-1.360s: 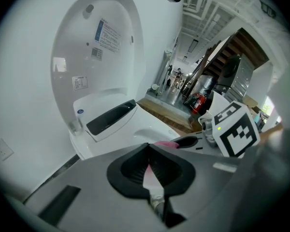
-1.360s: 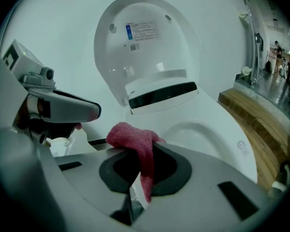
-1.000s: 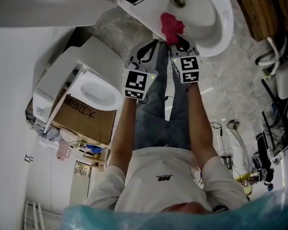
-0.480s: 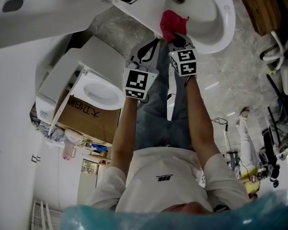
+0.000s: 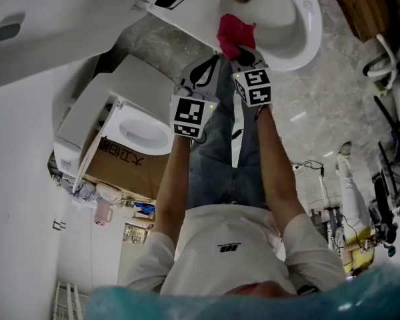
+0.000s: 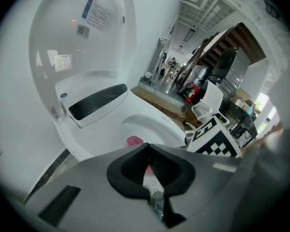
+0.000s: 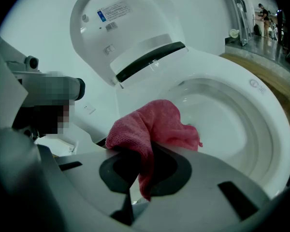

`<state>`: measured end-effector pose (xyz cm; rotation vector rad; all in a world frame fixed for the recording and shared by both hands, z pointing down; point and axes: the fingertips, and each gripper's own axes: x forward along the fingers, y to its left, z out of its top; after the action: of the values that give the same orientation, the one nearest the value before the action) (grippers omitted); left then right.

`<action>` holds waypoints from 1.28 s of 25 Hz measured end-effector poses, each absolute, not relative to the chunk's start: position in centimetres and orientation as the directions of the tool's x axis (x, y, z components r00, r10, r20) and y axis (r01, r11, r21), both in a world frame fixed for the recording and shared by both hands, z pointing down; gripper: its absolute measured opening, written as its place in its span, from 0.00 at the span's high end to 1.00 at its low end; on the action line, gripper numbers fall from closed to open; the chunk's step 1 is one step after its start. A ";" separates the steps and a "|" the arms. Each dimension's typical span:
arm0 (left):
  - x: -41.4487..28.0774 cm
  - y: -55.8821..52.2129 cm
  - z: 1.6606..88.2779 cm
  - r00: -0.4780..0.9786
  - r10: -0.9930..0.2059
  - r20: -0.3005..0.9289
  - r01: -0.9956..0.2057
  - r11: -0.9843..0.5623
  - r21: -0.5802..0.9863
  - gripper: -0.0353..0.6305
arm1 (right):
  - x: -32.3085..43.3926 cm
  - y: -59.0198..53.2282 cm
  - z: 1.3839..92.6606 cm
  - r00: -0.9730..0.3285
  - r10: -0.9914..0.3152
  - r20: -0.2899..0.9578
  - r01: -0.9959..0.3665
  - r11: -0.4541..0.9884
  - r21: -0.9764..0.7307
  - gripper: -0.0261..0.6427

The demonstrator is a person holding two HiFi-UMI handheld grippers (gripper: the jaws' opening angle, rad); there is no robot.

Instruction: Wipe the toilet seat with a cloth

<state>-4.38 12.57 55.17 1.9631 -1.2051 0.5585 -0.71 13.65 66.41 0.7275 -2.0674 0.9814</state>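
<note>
Right gripper view puts the cloth (image 7: 154, 124) in the centre: a deep pink, nubbly microfibre rag, bunched into soft folds, with one thick fold hanging down between the jaws of the right gripper (image 7: 147, 158), which are clamped tight on it. The free part of the rag spreads forward past the jaw tips and lies on the near left side of the toilet seat (image 7: 275, 144), its ragged far edge reaching over the inner lip toward the white bowl. The seat is a smooth glossy white ring, and the lid (image 7: 125, 28) stands raised behind it with small printed labels on its underside.

Left gripper view shows the left gripper (image 6: 148, 151) with its jaws pressed together and nothing between them; beyond their tips the rag appears only as a small pink patch (image 6: 134, 140) on the seat rim.

From the head view both grippers reach out side by side on the person's forearms, the right gripper (image 5: 243, 53) touching the pink cloth (image 5: 235, 33) at the seat's edge (image 5: 310, 19), the left gripper (image 5: 203, 72) just beside it and short of the toilet
</note>
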 end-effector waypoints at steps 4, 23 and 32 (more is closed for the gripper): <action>-3.4 12.5 55.4 0.473 -0.545 0.692 -0.881 -0.283 0.379 0.93 | 0.7 13.8 66.6 -0.564 -0.189 0.804 -0.746 0.534 -0.398 0.93; 1.2 11.1 55.4 0.544 -0.480 0.688 -0.836 -0.376 0.399 0.93 | 8.1 14.7 66.8 -0.510 -0.225 0.830 -0.801 0.477 -0.363 0.93; 2.9 10.7 55.6 0.567 -0.454 0.688 -0.819 -0.406 0.407 0.93 | 11.2 15.2 67.0 -0.485 -0.237 0.842 -0.821 0.454 -0.345 0.93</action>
<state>2.92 10.66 55.63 2.0542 -1.0157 0.6244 11.21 15.21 66.99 0.8840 -1.9662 1.0060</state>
